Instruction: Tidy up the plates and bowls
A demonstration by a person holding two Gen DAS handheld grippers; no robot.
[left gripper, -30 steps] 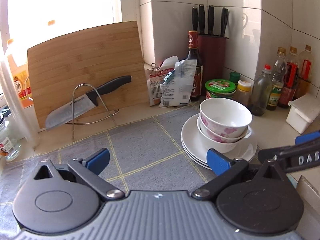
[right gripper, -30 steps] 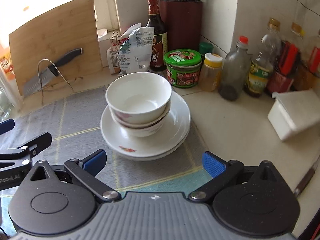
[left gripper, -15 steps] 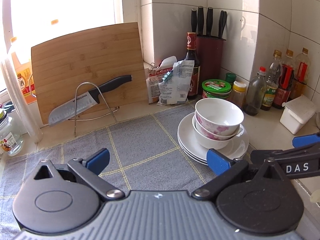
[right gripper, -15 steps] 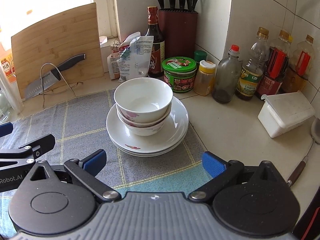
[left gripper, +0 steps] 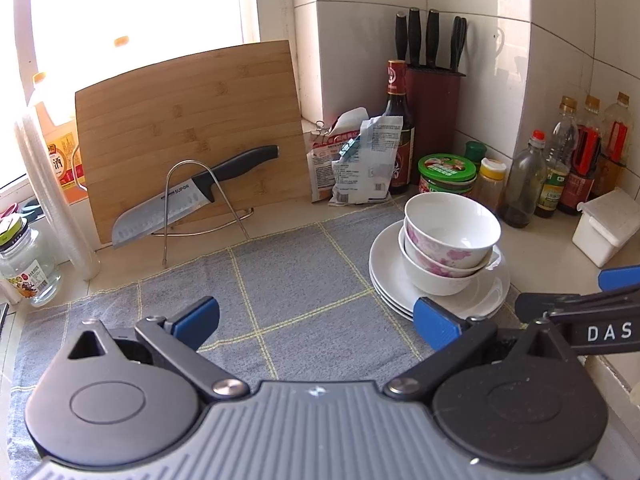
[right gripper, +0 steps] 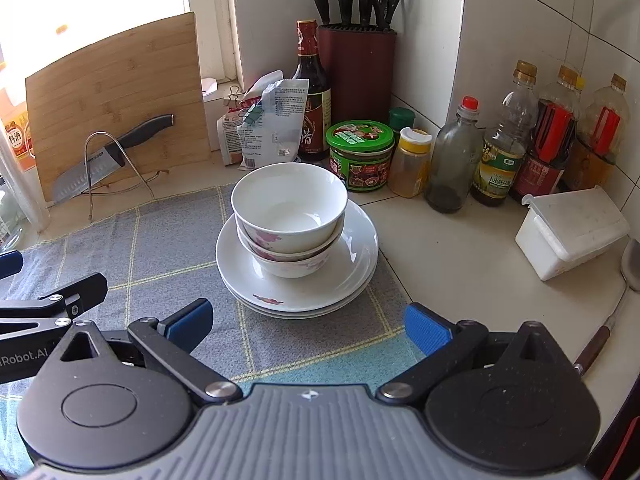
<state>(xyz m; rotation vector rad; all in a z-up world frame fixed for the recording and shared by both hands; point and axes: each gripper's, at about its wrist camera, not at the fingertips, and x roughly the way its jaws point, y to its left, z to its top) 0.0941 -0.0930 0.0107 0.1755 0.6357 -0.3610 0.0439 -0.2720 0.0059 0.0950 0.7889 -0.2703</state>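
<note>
Left gripper [left gripper: 316, 316]: jaws wide, nothing between the blue pads, hanging over the grey checked cloth [left gripper: 288, 280]. Right gripper [right gripper: 306, 322]: jaws wide too, empty, aimed at the dish stack and not touching it.

Stack: two bowls [right gripper: 289, 216] nested, sitting on the stacked plates [right gripper: 352, 256], at the cloth's right edge on the bench [right gripper: 460, 248], in front of the green-lid jar [right gripper: 360, 152]. From the left wrist view the stack sits right of centre, bowls [left gripper: 450, 240] upright.

Versus 1 s ago: both grippers have backed away and up, so the stack reads smaller and more of the knife block [right gripper: 356, 68] and bottles shows. Jaw width unchanged. Dishes haven't moved.
</note>
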